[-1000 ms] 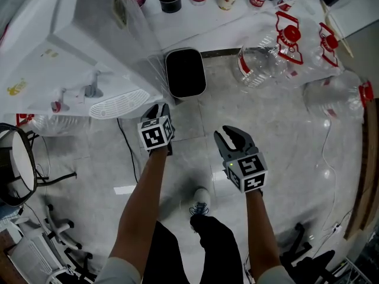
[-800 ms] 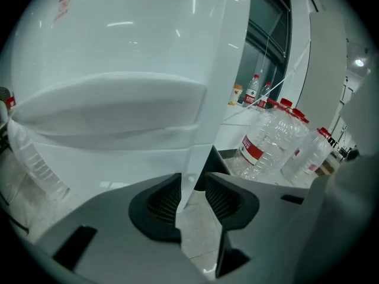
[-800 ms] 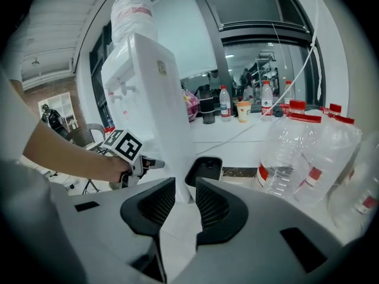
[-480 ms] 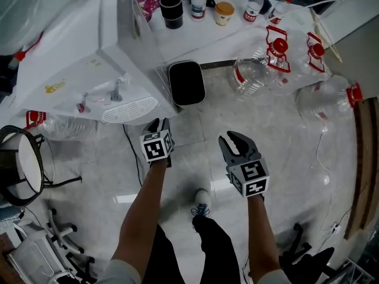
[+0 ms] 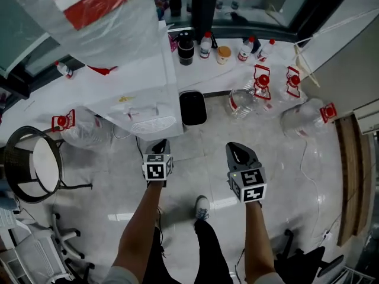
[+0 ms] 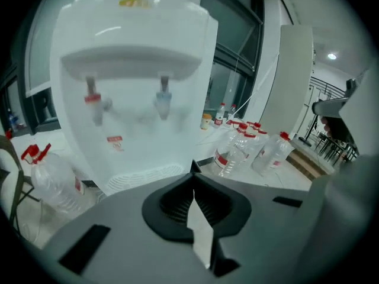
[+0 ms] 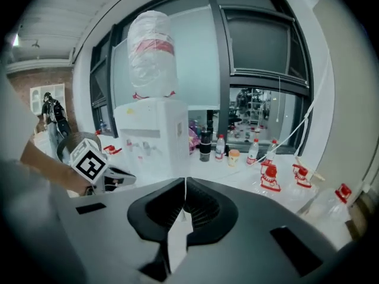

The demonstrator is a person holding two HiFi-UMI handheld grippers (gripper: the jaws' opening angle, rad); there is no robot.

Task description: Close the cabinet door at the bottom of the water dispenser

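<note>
At the foot of the water dispenser (image 5: 142,99) the cabinet door can't be made out. The head view looks down on the unit's top & front lip only. In the left gripper view the tool's own grey body covers everything below the drip grille (image 6: 142,176), so door open or shut: can't tell. The plastic-wrapped jug (image 5: 98,7) on top is cut off by the frame edge. The red tap (image 6: 92,99) & blue tap (image 6: 163,99) are blurry but readable. Both forearms are bare & stretched fwd, roughly parallel, tools side by side over the floor. The left tool (image 5: 160,145) points at the dispenser's front, near the grille but not touching. Its jaws are together at the tips w/ nothing between. The right tool (image 5: 238,151) is well apart from the dispenser, aimed twd the low white worktop (image 5: 207,70). Its jaws also meet at the tips, nothing held. A black bin (image 5: 192,107) stands just beside the dispenser's right side. Small bottles (image 5: 205,43) stand upright on the worktop. Big clear bottles w/ red caps (image 5: 302,117) lie on the floor to the right. A round-seat chair (image 5: 32,164) sits left of the dispenser, partly cut off. One shoe (image 5: 201,206) shows between the arms.
</note>
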